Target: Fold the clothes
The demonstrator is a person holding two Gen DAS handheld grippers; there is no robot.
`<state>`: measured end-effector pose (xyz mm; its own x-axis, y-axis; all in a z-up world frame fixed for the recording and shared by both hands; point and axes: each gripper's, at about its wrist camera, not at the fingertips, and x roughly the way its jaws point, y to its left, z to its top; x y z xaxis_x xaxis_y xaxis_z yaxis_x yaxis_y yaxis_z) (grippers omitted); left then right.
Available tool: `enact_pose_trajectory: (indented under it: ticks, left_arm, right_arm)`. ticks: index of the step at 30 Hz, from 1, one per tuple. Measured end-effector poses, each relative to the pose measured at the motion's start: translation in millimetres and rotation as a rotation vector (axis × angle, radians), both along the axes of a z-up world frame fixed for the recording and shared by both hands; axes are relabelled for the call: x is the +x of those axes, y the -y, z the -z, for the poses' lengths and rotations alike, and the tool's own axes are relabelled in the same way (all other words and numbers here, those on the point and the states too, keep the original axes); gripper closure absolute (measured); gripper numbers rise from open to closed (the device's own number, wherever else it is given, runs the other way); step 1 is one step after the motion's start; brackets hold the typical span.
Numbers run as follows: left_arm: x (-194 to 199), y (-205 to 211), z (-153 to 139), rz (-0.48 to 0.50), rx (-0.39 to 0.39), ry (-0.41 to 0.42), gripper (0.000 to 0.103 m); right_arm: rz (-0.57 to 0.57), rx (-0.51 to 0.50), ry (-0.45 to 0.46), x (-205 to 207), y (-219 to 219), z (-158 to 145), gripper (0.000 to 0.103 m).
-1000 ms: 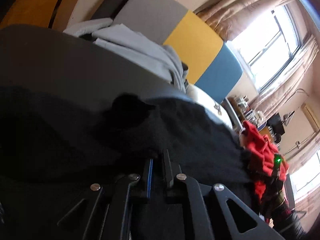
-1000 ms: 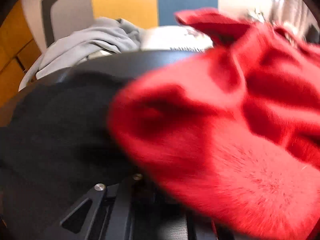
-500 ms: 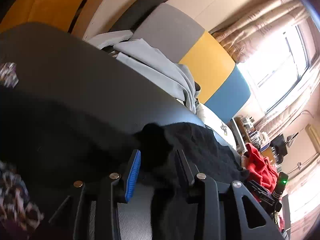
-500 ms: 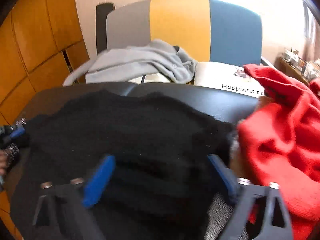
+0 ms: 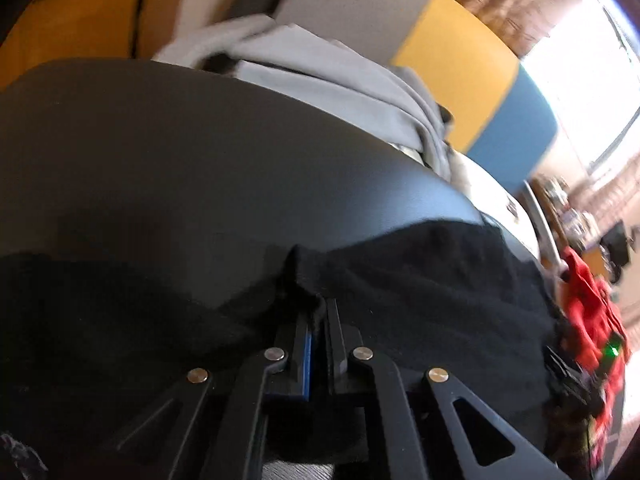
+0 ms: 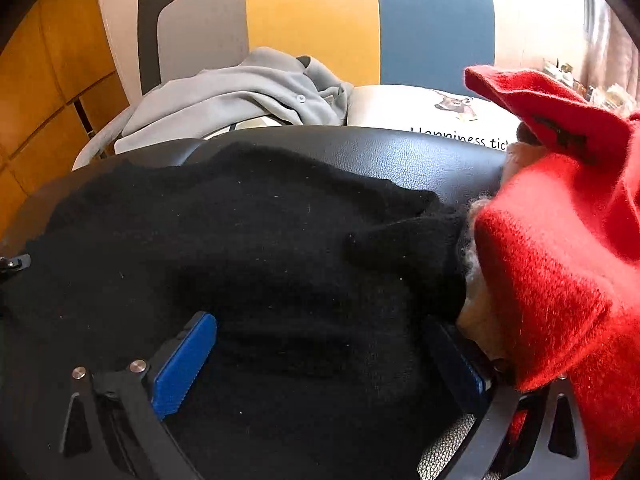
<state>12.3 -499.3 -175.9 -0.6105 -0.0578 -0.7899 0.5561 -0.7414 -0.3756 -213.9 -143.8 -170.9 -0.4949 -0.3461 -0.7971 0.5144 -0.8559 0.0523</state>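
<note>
A black sweater [image 6: 280,248] lies spread over the near part of the dark bench [image 5: 200,168]. The left tongs [image 5: 317,320] are closing, their jaws pinched on a raised fold at the sweater's far edge. The right tongs [image 6: 332,356] stand wide apart over the sweater's near right part, gripping nothing. A red garment [image 6: 560,240] is heaped at the right, touching the sweater. Beyond the bench, a grey garment [image 6: 240,96] lies beside a white cushion [image 6: 420,108] on a grey, yellow and blue seat [image 6: 312,20].
</note>
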Motion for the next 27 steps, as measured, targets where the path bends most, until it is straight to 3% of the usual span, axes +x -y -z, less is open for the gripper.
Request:
enact_pose_trajectory:
  ticks: [4,8,11,14,16,21,24,27]
  left_arm:
    - [23.4,-3.6,-20.7,-0.050,-0.021,-0.093,0.083]
    - [47.3,-31.1,-42.3,-0.012,-0.046,-0.178,0.080]
    - [40.5,-78.3,-33.1,0.096,-0.123,-0.110,0.080]
    - [34.7,-96.5,-12.4,0.096,-0.134,-0.043,0.080]
    - [43.2,-95.0,-2.0,0.051,-0.088,-0.055,0.080]
    - [120.2,-54.7,-22.8,-0.153,0.071,-0.239,0.067]
    - [191.3,-8.7,-37.4,-0.333,0.178,-0.350,0.057]
    - [258.9,29.4,-50.2,-0.484,0.235,-0.427,0.050]
  right_arm:
    - [0.002,0.006,-0.011,0.9,1.8,0.5,0.000]
    - [0.004,0.005,-0.016,3.6,2.8,-0.7,0.000]
    - [0.004,0.004,-0.018,3.5,2.5,-0.8,0.000]
    - [0.005,0.003,-0.020,3.9,2.2,-1.2,0.000]
    - [0.005,0.004,-0.020,3.6,2.3,-1.3,0.000]
    - [0.007,0.007,-0.022,4.2,2.6,-1.7,0.000]
    - [0.006,0.006,-0.023,3.7,2.4,-1.3,0.000]
    - [0.005,0.009,-0.025,3.1,2.4,-1.0,0.000]
